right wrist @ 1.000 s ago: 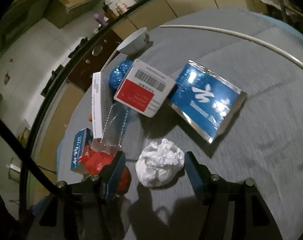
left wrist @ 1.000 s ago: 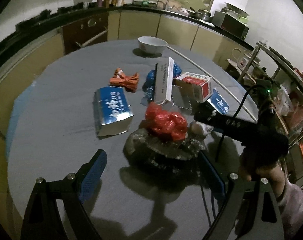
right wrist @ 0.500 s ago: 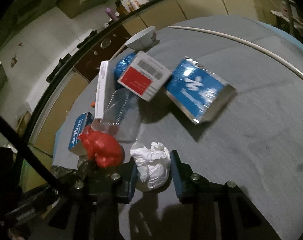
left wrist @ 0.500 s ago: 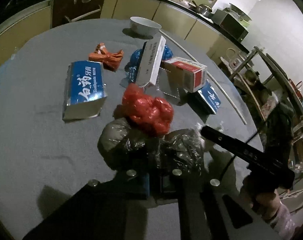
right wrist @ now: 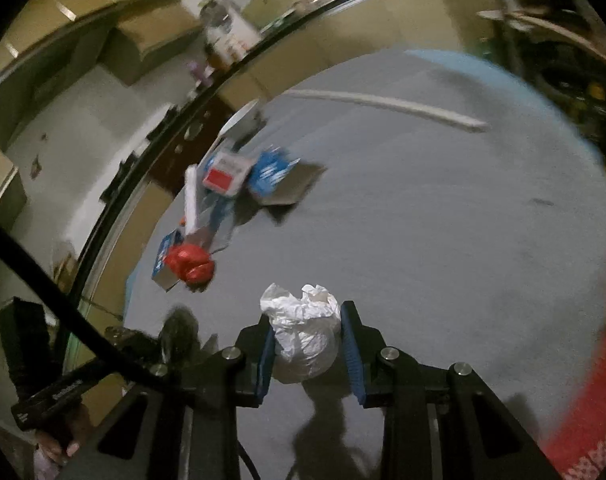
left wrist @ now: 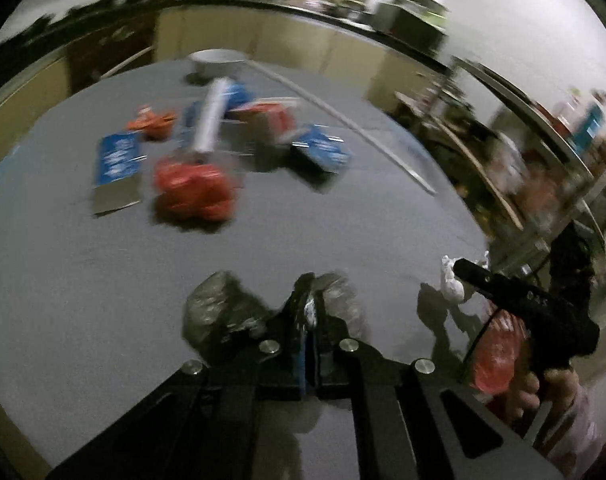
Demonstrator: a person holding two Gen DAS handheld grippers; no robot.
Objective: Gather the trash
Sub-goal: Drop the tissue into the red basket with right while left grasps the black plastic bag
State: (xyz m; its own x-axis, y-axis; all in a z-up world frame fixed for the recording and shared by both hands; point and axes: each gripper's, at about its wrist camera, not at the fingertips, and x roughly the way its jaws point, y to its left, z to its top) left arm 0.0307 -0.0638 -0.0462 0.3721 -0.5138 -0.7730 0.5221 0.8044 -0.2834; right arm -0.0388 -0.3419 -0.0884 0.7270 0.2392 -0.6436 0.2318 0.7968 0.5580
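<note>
White crumpled paper wad [right wrist: 305, 330]: pinched in my right gripper [right wrist: 307, 344], near bench [right wrist: 443, 240] edge, lifted for binning. Dark plastic bag [left wrist: 219, 316]: clamped in my pressed-together left gripper [left wrist: 311, 312]. Red bag [left wrist: 193, 192], cartons: far left, uncollected.

Dim kitchen, grey round table [left wrist: 343, 240], beige cabinets [left wrist: 263, 40], dark countertop [left wrist: 323, 14]

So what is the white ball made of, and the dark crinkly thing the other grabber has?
The white ball looks like crumpled tissue or thin paper: matte, with soft creases, squeezed between the right gripper. The dark thing looks like a thin plastic bag: glossy, wrinkled, slightly see-through, pinched in the left gripper. The blur leaves both somewhat unsure.
</note>
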